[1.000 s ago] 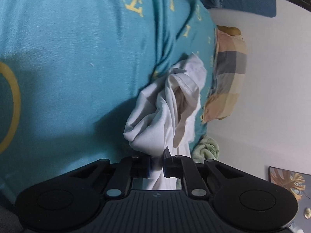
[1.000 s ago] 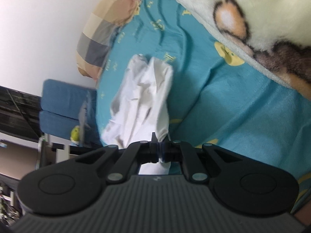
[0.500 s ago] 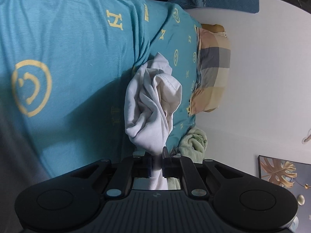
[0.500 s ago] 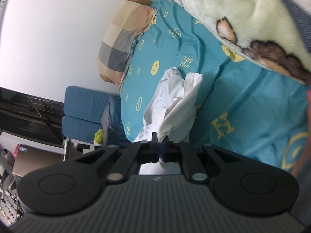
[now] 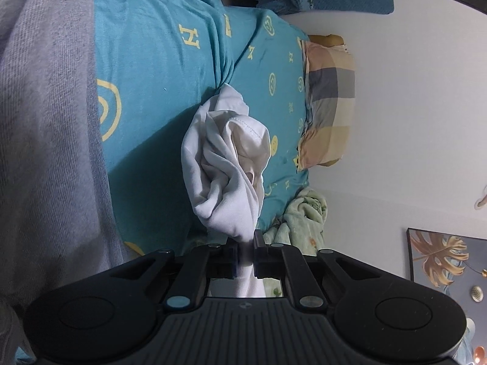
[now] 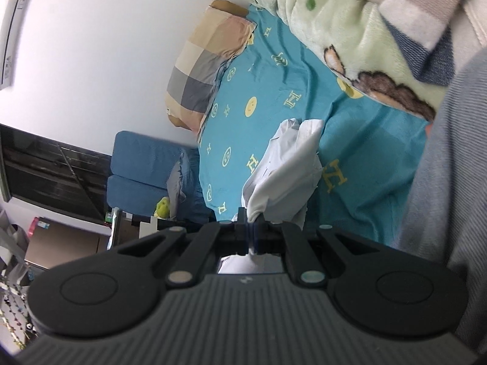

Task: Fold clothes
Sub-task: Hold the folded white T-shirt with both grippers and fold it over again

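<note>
Bed w/ teal sheet (image 5: 170, 70); plaid pillow (image 5: 330, 100), green blanket (image 6: 350, 24) on it.

There are two grippers, the left gripper (image 5: 245, 255) and the right gripper (image 6: 250, 237), and between them one white garment (image 5: 225, 164), each gripper closed on a bunch of its cloth. One bed with a teal patterned sheet (image 5: 158, 70) carries one checked pillow (image 5: 330, 100) at its head edge and one pale green fleece blanket (image 6: 344, 21) heaped along a side edge. Off the bed there are one blue sofa (image 6: 137, 164), one small yellow-green soft toy (image 6: 162, 206) and one framed leaf picture (image 5: 441, 258) on the wall.
</note>
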`<action>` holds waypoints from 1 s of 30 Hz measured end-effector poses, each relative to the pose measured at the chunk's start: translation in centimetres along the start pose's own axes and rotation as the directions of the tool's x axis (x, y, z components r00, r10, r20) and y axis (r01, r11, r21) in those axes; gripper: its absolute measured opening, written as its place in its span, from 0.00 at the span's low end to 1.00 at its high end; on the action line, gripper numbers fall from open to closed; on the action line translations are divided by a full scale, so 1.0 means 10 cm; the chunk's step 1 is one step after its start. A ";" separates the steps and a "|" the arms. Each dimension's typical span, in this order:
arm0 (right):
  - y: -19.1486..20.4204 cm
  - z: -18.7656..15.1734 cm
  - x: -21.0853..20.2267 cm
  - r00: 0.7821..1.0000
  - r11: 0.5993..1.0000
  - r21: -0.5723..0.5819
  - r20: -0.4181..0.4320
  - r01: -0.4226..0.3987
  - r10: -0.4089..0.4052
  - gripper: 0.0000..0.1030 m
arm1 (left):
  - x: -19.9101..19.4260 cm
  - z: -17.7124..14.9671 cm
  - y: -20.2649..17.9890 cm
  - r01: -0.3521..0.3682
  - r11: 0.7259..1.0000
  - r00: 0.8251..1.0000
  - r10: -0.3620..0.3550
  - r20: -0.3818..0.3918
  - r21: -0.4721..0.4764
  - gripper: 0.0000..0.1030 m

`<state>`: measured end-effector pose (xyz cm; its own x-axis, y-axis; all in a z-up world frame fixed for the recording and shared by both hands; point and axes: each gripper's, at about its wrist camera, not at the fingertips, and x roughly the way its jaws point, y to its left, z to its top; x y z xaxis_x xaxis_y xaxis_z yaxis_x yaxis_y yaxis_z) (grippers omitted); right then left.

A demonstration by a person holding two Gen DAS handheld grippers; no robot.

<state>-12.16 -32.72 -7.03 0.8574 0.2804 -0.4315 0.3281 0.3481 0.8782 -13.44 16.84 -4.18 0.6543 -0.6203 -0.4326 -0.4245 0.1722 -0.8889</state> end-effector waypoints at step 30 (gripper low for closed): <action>-0.12 1.02 1.84 0.997 0.981 0.186 -0.066 0.060 -0.048 0.05 | 1.79 1.16 -0.60 -0.074 0.997 0.997 0.074 -0.024 -0.012 0.10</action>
<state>7.25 -37.07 -13.94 0.8128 0.3214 -0.4859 0.4467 0.1916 0.8739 8.10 13.62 -8.32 0.6058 -0.6244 -0.4931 -0.4790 0.2087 -0.8527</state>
